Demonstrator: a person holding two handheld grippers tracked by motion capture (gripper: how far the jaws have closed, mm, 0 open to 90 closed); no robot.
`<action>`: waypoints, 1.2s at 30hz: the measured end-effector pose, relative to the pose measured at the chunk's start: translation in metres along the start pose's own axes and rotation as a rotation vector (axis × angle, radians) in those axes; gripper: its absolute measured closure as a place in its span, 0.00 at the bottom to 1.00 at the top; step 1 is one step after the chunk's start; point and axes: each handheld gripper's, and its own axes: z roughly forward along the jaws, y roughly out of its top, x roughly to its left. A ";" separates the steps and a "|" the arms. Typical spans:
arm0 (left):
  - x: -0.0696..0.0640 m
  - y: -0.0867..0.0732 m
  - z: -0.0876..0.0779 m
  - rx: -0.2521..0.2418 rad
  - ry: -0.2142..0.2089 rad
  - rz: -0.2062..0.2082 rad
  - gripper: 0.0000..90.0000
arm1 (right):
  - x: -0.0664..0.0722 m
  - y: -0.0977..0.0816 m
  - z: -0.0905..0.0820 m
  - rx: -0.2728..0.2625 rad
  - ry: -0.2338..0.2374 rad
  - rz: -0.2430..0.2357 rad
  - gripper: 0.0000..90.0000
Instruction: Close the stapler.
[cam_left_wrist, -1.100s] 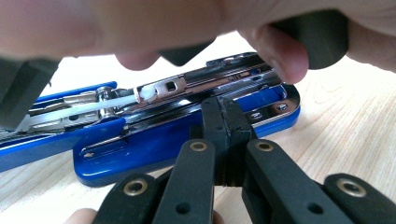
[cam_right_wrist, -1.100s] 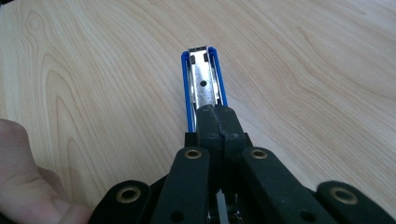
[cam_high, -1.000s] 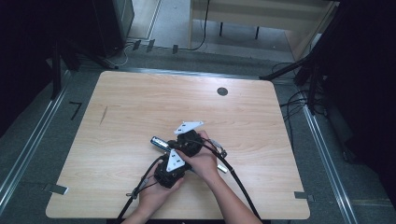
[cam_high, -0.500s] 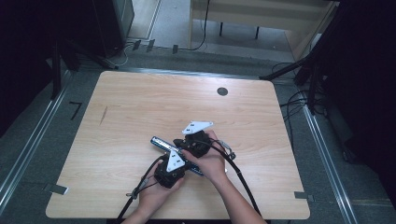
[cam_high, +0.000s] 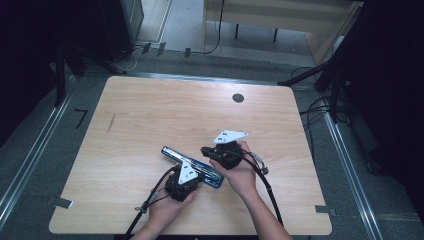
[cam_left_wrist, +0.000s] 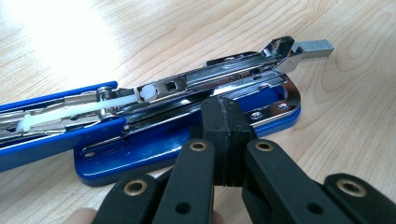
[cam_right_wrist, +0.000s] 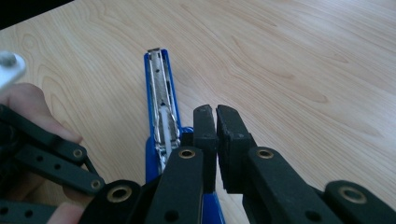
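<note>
Pin blue stapler (cam_left_wrist: 154, 149) base beneath clenched left hand-held gripper (cam_left_wrist: 223, 140) — keep right hand-held gripper (cam_right_wrist: 215, 140), clenched empty, beside it.

Overhead table view; two close tong-mounted views sharing the stapler (cam_high: 192, 166).

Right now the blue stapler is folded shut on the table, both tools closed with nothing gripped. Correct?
Not quite: the blue stapler is swung open, not folded shut. The left gripper view shows its chrome staple rail lifted off the blue base, the top cover laid out flat. The rest holds: it lies on the table, and the left tool and right tool are closed with nothing gripped.
</note>
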 end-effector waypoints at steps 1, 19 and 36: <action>0.000 0.000 0.000 0.000 -0.001 -0.001 1.00 | -0.001 -0.002 -0.003 -0.001 -0.004 0.005 0.98; 0.000 0.000 0.000 -0.001 0.001 -0.003 1.00 | -0.016 -0.026 -0.040 -0.010 -0.035 -0.007 0.97; 0.000 0.000 0.000 0.000 0.000 -0.007 1.00 | -0.019 -0.044 -0.062 0.032 0.007 -0.071 0.88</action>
